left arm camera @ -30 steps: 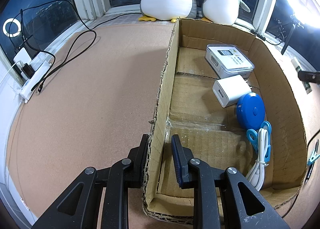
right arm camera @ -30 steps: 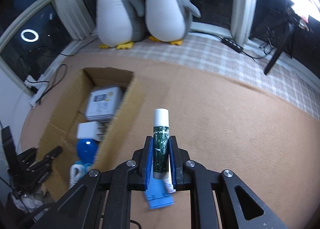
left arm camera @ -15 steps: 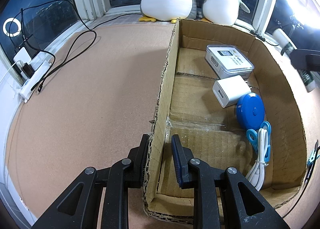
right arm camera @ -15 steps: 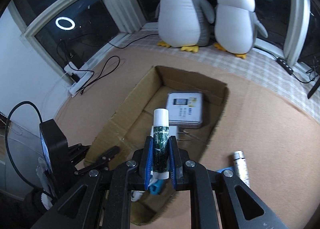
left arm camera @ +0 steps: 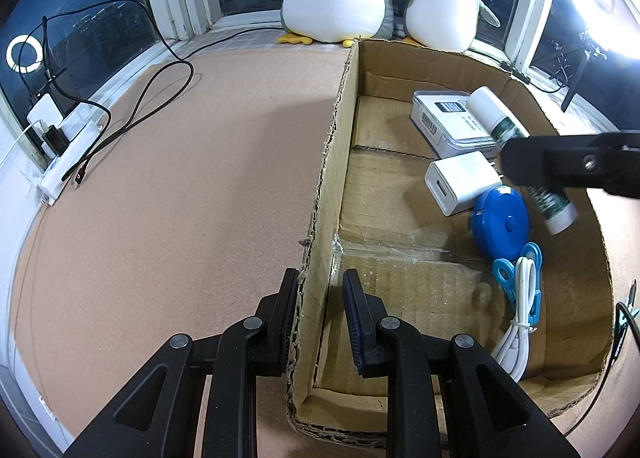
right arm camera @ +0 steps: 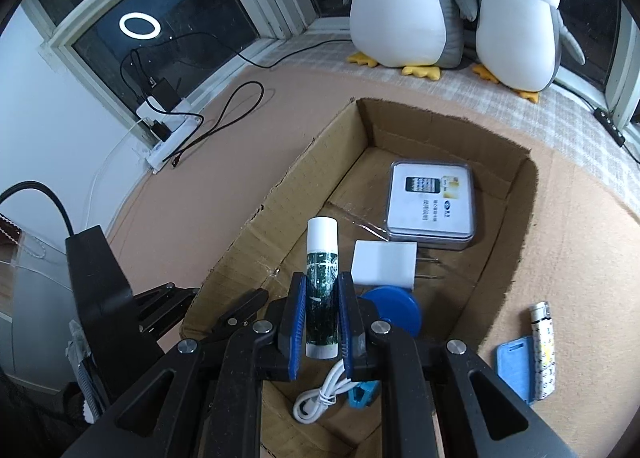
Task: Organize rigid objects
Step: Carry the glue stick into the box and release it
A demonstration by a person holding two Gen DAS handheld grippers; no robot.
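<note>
My right gripper [right arm camera: 322,290] is shut on a white and dark green lip-balm tube [right arm camera: 321,254] and holds it above the open cardboard box [right arm camera: 516,214]. The left wrist view shows the same tube [left arm camera: 492,114] over the box's right side, held by that gripper [left arm camera: 520,162]. My left gripper [left arm camera: 320,290] is shut on the box's left wall [left arm camera: 328,162]. Inside lie a clear-cased white packet [right arm camera: 431,204], a white charger [right arm camera: 384,264], a blue round tape measure [left arm camera: 500,218], a blue clip [left arm camera: 516,270] and a coiled white cable [left arm camera: 518,322].
A patterned lighter [right arm camera: 545,350] and a blue flat case [right arm camera: 516,366] lie on the tan mat right of the box. Two plush penguins [right arm camera: 404,2] sit on the window sill behind. A white power strip [left arm camera: 68,154] with black cables lies at the far left.
My right gripper has carried the tube leftward from over the mat to above the box's inside. In the left wrist view it has come in over the box's right wall. The left gripper has kept still.
</note>
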